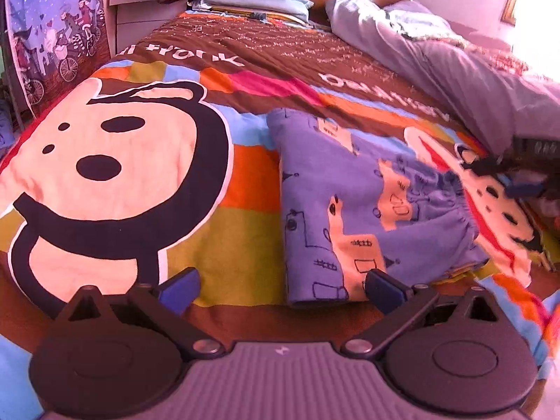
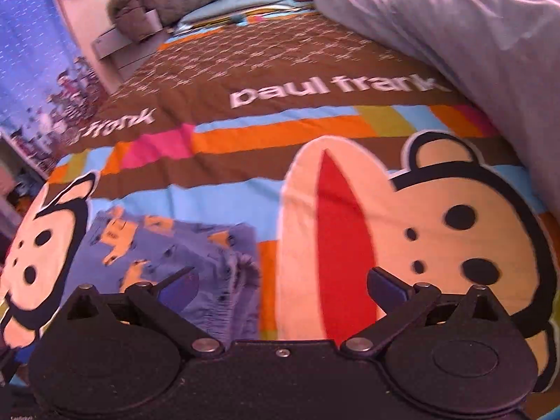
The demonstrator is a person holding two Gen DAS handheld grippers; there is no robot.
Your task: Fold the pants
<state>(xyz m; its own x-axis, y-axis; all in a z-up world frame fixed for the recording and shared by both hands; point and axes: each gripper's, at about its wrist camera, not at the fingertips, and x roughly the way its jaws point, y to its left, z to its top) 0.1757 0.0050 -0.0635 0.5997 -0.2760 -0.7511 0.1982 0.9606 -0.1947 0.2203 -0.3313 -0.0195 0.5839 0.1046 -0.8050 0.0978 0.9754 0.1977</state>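
Fingers of the left gripper [image 1: 281, 288] and the right gripper [image 2: 281, 288] are spread wide, holding nothing. Folded purple pants [image 1: 353, 203] lie flat on the colourful bedspread [image 1: 245, 182], long axis running away from the left gripper, gathered waistband [image 1: 444, 189] facing the right gripper.

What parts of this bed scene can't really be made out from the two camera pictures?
- Near end of the folded pants: right wrist view, hidden behind the right hand-held gripper.
- The pants' underside layers: left wrist view, only the top layer shows.
- Small white writing on the brown bedspread: too small and blurred in both views.
- Dark object at the right edge: left wrist view, cut off and blurred.
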